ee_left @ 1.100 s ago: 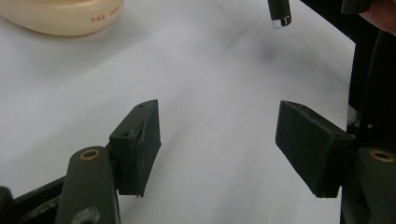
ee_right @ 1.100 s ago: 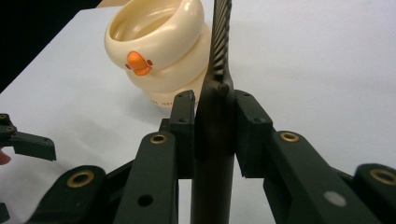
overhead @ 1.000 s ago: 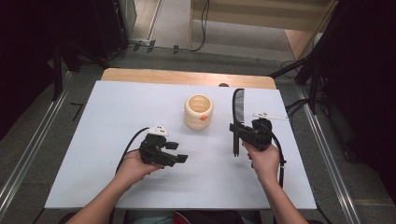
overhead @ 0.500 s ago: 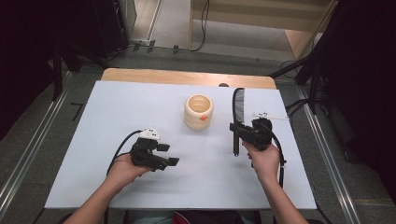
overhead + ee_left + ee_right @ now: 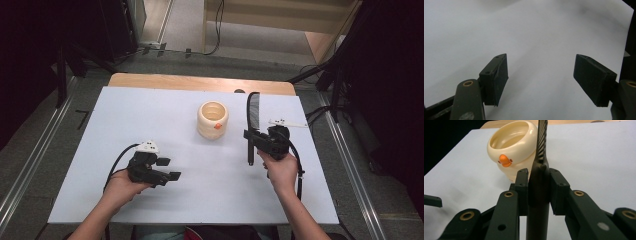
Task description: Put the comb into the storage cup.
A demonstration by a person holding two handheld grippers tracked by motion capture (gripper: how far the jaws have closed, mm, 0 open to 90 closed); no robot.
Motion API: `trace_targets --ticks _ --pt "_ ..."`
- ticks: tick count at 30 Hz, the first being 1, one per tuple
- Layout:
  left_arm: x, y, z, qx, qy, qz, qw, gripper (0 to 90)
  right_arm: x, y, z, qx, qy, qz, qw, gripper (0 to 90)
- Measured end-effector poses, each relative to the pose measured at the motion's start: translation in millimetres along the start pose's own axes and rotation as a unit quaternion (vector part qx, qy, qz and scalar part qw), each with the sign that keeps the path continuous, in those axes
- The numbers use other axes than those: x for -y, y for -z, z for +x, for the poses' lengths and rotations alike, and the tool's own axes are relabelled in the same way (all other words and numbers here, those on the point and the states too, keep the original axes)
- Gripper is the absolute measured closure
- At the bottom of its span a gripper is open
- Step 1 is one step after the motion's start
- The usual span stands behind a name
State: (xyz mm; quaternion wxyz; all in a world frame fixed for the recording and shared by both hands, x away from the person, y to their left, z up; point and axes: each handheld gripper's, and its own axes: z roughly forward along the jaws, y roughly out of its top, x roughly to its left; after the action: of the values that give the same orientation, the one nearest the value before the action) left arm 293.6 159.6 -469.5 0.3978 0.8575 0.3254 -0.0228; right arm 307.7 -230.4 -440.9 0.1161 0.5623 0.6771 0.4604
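Comb point(image 5: 541, 182) in right fingers point(image 5: 522, 190) (left fingers point(image 5: 496, 77) apart)

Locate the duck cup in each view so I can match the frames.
High view: the duck cup stands mid-table, left of the black comb.
Left gripper view: bare white table past the open fingers, no cup.
Right gripper view: upper left, behind the fingers clamping the comb.
Shared landmark: the white table.

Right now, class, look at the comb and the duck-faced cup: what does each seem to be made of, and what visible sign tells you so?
Comb: probably hard plastic, matte black; the sign is its even, moulded teeth and smooth one-piece handle clamped in the right gripper.
Cup: cream, smooth and slightly glossy with soft highlights and an orange beak; likely plastic or glazed ceramic, which the look leaves open.
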Motion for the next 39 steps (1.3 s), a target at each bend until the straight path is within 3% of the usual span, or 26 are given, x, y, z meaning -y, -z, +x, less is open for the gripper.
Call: trace_targets --ticks 5,20,39 --pt "5.5 5.0 2.3 -0.007 0.016 -0.001 0.9999 28.5 -2.3 -1.4 2.9 -0.006 0.003 -0.001 1.0 70.1" --pt "14.3 16.2 8.3 -0.018 0.033 -0.011 0.9992 28.6 -10.2 -8.0 9.5 -0.017 0.011 -0.002 0.9998 70.0" --pt "15.9 20.3 12.6 -0.022 0.038 -0.014 0.999 28.6 -25.5 -15.4 15.3 -0.025 0.014 -0.007 0.9996 70.0"
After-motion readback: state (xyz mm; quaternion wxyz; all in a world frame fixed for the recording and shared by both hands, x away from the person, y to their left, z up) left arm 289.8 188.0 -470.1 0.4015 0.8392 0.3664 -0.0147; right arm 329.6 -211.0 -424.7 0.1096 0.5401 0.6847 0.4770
